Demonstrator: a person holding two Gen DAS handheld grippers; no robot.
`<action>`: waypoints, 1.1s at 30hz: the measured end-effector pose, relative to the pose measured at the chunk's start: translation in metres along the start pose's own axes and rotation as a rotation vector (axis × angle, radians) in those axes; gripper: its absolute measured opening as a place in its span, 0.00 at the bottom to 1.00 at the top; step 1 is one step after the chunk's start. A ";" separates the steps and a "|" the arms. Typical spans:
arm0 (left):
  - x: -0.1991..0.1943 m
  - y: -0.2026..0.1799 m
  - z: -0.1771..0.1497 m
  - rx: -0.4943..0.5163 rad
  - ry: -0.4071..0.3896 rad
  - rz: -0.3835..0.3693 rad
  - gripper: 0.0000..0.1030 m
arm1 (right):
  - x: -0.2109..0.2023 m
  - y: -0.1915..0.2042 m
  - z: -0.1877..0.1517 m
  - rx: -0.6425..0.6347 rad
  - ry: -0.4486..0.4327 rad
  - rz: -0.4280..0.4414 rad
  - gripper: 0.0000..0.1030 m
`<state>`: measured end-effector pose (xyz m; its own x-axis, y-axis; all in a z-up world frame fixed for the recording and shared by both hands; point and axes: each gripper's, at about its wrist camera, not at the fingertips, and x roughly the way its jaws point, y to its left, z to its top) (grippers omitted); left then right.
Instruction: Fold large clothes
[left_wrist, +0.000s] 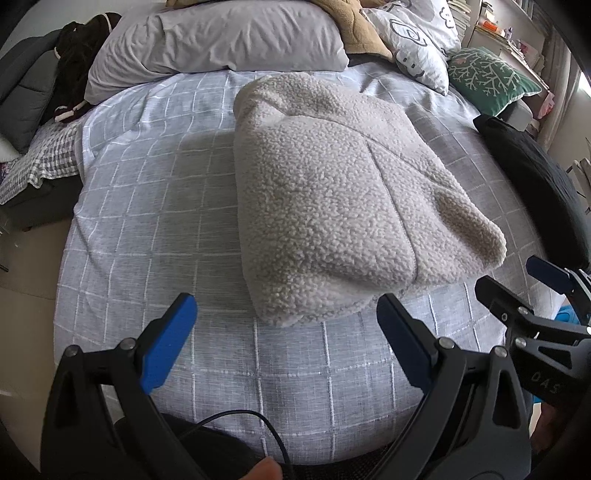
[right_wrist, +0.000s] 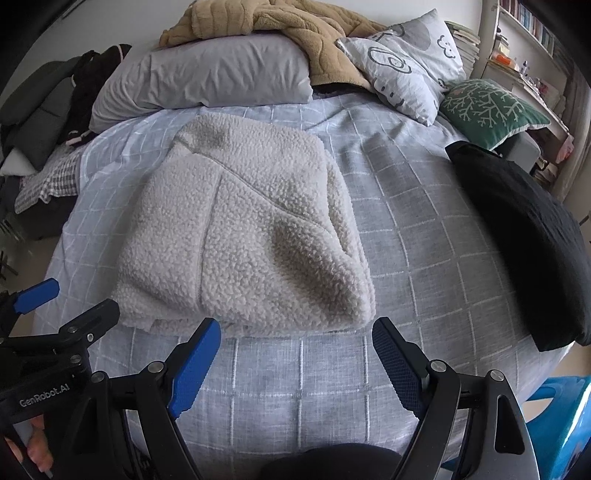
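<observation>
A cream fleece garment (left_wrist: 332, 195) lies folded into a thick rectangular bundle on the grey checked bedspread (left_wrist: 147, 221). It also shows in the right wrist view (right_wrist: 240, 240). My left gripper (left_wrist: 286, 317) is open and empty, just short of the bundle's near edge. My right gripper (right_wrist: 295, 339) is open and empty, just short of the bundle's near right corner. The right gripper also shows at the right edge of the left wrist view (left_wrist: 517, 284). The left gripper shows at the left edge of the right wrist view (right_wrist: 70, 299).
A grey pillow (left_wrist: 221, 40), a tan blanket (right_wrist: 280, 29), a patterned white pillow (right_wrist: 406, 62) and a green cushion (right_wrist: 487, 107) lie at the head of the bed. A black garment (right_wrist: 528, 243) lies on the right side. Dark clothes (left_wrist: 81, 59) are piled at left.
</observation>
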<state>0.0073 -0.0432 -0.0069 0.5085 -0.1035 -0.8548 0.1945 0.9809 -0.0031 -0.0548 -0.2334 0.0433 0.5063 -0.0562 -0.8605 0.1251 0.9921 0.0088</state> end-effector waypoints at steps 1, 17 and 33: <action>0.000 0.000 0.000 0.000 0.000 -0.001 0.95 | 0.000 0.000 0.000 0.000 0.001 0.001 0.84; -0.001 -0.003 0.000 0.000 0.000 0.000 0.95 | 0.002 -0.001 0.000 -0.004 0.004 0.009 0.84; 0.000 -0.005 0.000 0.002 0.000 0.000 0.95 | 0.004 -0.001 0.000 -0.011 0.009 0.012 0.84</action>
<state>0.0060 -0.0479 -0.0066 0.5081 -0.1034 -0.8551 0.1959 0.9806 -0.0022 -0.0533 -0.2343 0.0400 0.5003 -0.0433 -0.8648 0.1097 0.9939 0.0137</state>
